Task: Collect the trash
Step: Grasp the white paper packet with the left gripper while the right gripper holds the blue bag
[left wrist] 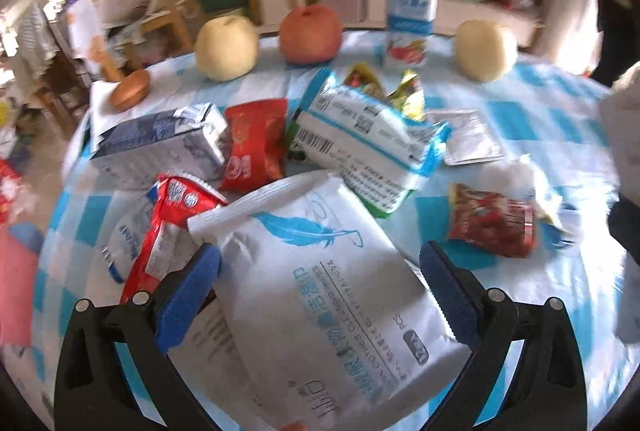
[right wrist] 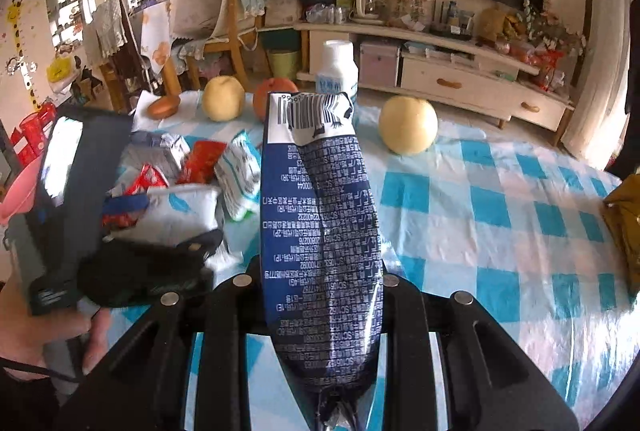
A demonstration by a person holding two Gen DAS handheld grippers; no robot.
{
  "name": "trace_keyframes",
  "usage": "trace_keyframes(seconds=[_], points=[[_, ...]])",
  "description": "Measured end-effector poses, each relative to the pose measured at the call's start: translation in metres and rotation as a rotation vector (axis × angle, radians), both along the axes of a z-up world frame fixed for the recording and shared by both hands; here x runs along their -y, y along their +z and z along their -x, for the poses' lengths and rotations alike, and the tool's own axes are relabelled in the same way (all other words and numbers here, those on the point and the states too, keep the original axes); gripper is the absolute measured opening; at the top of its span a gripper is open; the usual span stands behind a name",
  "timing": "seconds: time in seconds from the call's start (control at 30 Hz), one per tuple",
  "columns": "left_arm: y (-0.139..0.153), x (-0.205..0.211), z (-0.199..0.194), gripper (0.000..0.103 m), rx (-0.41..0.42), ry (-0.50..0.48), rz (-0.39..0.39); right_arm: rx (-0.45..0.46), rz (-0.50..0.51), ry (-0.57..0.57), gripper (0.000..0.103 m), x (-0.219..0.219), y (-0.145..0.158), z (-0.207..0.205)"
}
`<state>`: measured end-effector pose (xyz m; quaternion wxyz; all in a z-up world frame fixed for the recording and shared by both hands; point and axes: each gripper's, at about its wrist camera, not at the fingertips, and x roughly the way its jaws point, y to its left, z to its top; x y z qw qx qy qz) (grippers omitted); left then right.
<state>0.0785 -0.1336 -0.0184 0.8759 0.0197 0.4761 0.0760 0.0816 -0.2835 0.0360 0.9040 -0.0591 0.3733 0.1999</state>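
My left gripper (left wrist: 320,263) is shut across a wide white wipes packet (left wrist: 320,291) with a blue feather print, one blue pad (left wrist: 188,295) on each long edge. Behind it, trash lies heaped on the blue-checked tablecloth (left wrist: 560,291): a grey-blue carton (left wrist: 160,147), red wrappers (left wrist: 256,143), a white and blue bag (left wrist: 368,147) and a red sachet (left wrist: 492,223). My right gripper (right wrist: 320,271) is shut on a dark blue wrapper (right wrist: 320,215) with a barcode end, standing upright above the table. The right wrist view also shows the left gripper (right wrist: 152,263) at the left.
Two pears (left wrist: 226,47) (left wrist: 486,49), an apple (left wrist: 310,35), a white bottle (left wrist: 412,11) and a brown bun (left wrist: 130,91) stand along the table's far edge. A pink basin (right wrist: 18,187) sits off the left edge. Chairs and a cabinet lie beyond.
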Motion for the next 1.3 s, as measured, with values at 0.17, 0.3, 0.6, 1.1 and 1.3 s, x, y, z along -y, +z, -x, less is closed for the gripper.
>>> trace_keyframes(seconds=[0.17,0.3,0.6,1.1,1.3], points=[[-0.008,0.006,-0.003,0.099,-0.008,0.057,-0.072,-0.011,0.024,0.042,0.028,0.0,-0.004,0.003],[-0.007,0.003,-0.003,0.087,0.001,0.074,-0.062,-0.037,0.008,0.059,0.028,0.001,-0.006,0.001],[0.002,-0.001,0.014,0.066,0.031,0.028,-0.034,-0.063,-0.057,0.047,0.028,0.01,-0.005,-0.004],[0.023,-0.034,0.056,0.021,0.09,-0.058,0.046,-0.065,-0.102,0.038,0.028,0.014,-0.006,-0.004],[0.033,-0.05,0.069,0.018,0.115,-0.082,0.109,-0.061,-0.109,0.043,0.028,0.014,-0.006,-0.002]])
